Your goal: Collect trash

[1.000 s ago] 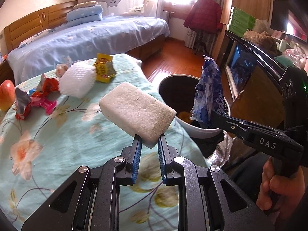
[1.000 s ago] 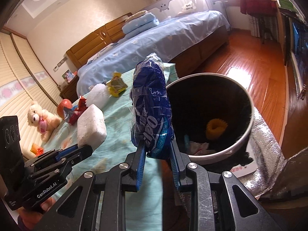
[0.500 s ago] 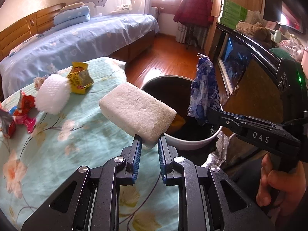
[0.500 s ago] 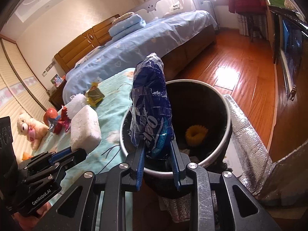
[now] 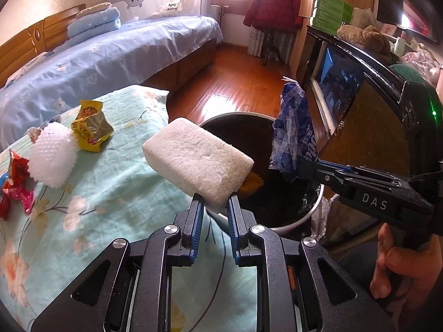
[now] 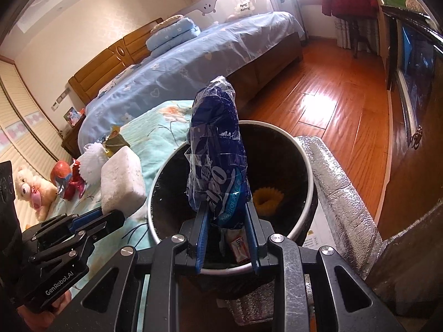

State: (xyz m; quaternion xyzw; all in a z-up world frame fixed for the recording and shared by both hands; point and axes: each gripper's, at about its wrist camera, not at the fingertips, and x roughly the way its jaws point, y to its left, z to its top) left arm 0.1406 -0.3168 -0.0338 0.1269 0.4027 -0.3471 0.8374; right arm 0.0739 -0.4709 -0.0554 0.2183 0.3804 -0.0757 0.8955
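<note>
My left gripper (image 5: 215,203) is shut on one corner of a white foam block (image 5: 195,163), which hangs at the near-left rim of the black trash bin (image 5: 304,222). My right gripper (image 6: 225,211) is shut on a crumpled blue plastic wrapper (image 6: 217,155) that stands upright over the bin (image 6: 308,166). In the right wrist view the foam block (image 6: 121,177) and the left gripper (image 6: 103,215) sit at the bin's left edge. In the left wrist view the wrapper (image 5: 290,138) and the right gripper (image 5: 311,167) hover above the bin's right side. Inside the bin lies a yellow ruffled piece (image 6: 267,197).
On the floral cloth (image 5: 91,193) lie a white foam net (image 5: 51,156), a yellow wrapper (image 5: 91,127) and red wrappers (image 5: 16,182). A blue bed (image 5: 97,63) stands behind, a dark cabinet (image 5: 360,105) to the right, a silver foil mat (image 6: 340,188) by the bin.
Both grippers have carried their loads sideways from over the cloth toward the bin; the wrapper now hangs above the bin's opening and the foam block reaches its rim.
</note>
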